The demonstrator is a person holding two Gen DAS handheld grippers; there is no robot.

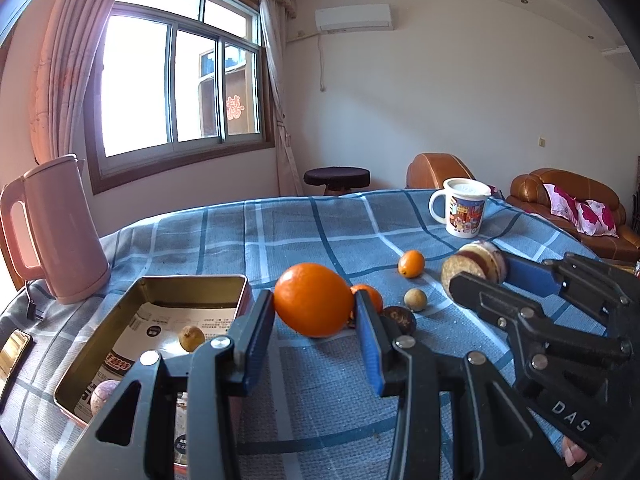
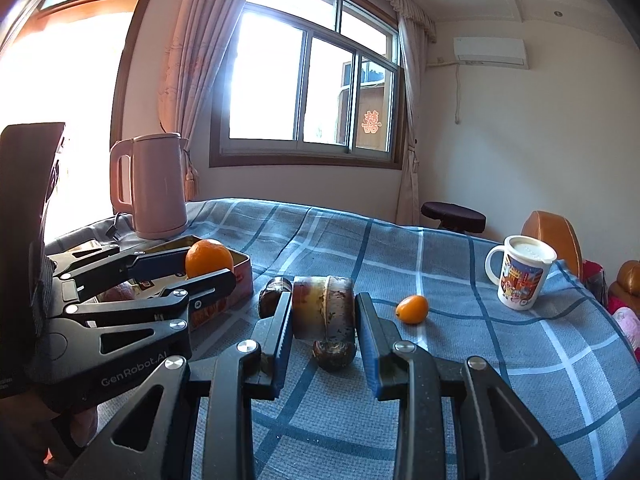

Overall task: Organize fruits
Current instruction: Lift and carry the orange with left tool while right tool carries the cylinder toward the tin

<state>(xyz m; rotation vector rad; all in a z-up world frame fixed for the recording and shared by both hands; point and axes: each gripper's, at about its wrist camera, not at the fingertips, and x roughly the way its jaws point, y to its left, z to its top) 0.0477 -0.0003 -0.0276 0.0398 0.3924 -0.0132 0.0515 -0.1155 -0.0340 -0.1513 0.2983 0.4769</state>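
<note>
My left gripper (image 1: 314, 312) is shut on a large orange (image 1: 314, 300) and holds it above the blue checked cloth, just right of the open metal tin (image 1: 92, 364); it also shows in the right wrist view (image 2: 210, 266) by the tin (image 2: 240, 270). The tin holds a small yellowish fruit (image 1: 191, 338) and a purplish one (image 1: 103, 396). My right gripper (image 2: 323, 316) is shut on a brown, purple-banded cut fruit (image 2: 323, 308), seen too in the left wrist view (image 1: 474, 266). On the cloth lie a kumquat (image 1: 411, 264), a second orange (image 1: 368, 294), a longan (image 1: 415, 300) and a dark passion fruit (image 1: 400, 320).
A pink kettle (image 1: 60, 232) stands at the back left, its cord beside it. A lidded cartoon mug (image 1: 464, 208) stands at the back right. A gold object (image 1: 12, 356) lies at the left edge. Brown sofas and a stool stand beyond the table.
</note>
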